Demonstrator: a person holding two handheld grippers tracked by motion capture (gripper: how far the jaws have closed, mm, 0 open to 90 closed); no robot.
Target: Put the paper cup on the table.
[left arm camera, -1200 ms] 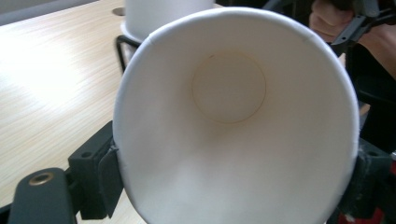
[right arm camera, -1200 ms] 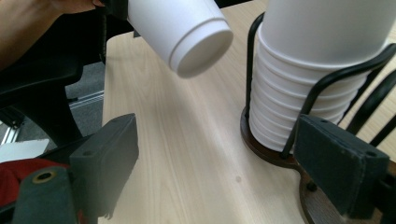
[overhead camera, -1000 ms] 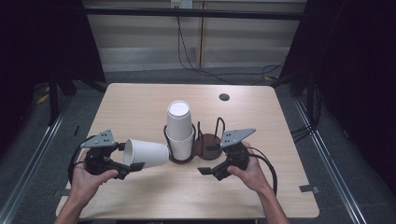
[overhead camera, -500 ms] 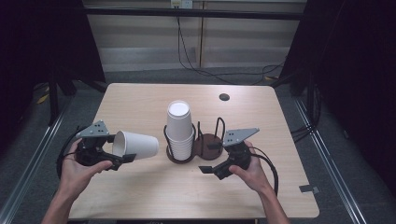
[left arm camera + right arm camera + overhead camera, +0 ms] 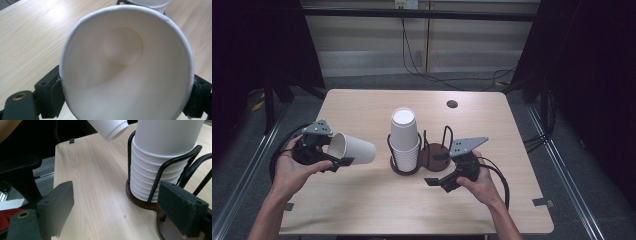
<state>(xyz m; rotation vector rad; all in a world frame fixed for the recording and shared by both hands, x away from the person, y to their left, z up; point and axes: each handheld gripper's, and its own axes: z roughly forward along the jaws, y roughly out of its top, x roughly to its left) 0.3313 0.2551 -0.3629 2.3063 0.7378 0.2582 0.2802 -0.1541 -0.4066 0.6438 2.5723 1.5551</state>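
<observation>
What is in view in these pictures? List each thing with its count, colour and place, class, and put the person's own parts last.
Table: one, light wood, under everything.
Cup holder: one, black wire on a dark brown base, table centre.
Cup stack: one, white, upside down in the holder's left ring.
Single cup: one, white, on its side, held left of the holder.
Round hole: one, dark, far side of the table.
Left gripper: one, black, jaws shut on the single cup.
Right gripper: one, black, jaws open beside the holder.
Hands: two, at the near edge.
</observation>
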